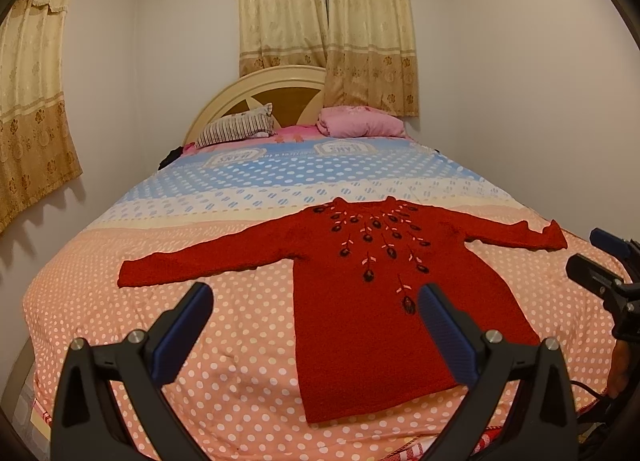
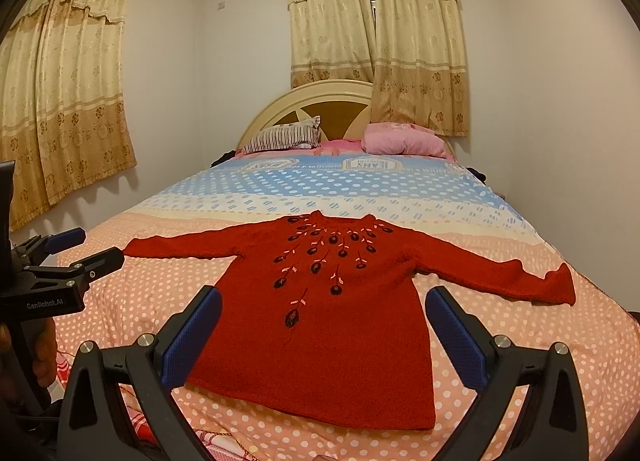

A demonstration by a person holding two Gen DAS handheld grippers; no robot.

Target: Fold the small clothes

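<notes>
Red knitted sweater [image 1: 360, 301] lies flat, front up, on a double bed [image 1: 100, 321] covered in a polka-dot sheet, with its hem toward the cameras, both sleeves spread wide, and its collar toward the headboard [image 1: 248, 97]. Dark flowers are embroidered below the collar. It looks soft, light and floppy, so it should drape and sag when lifted; a cuff or a hem corner seems the best place to pinch. One sweater shows, two pillows, one striped [image 1: 236, 129] and one pink [image 1: 360, 123], and two sets of curtains. The left gripper [image 1: 316, 317] hangs above the bed near the hem, jaws spread wide, holding nothing. The right gripper [image 2: 324, 321] hovers likewise, wide apart and empty.
</notes>
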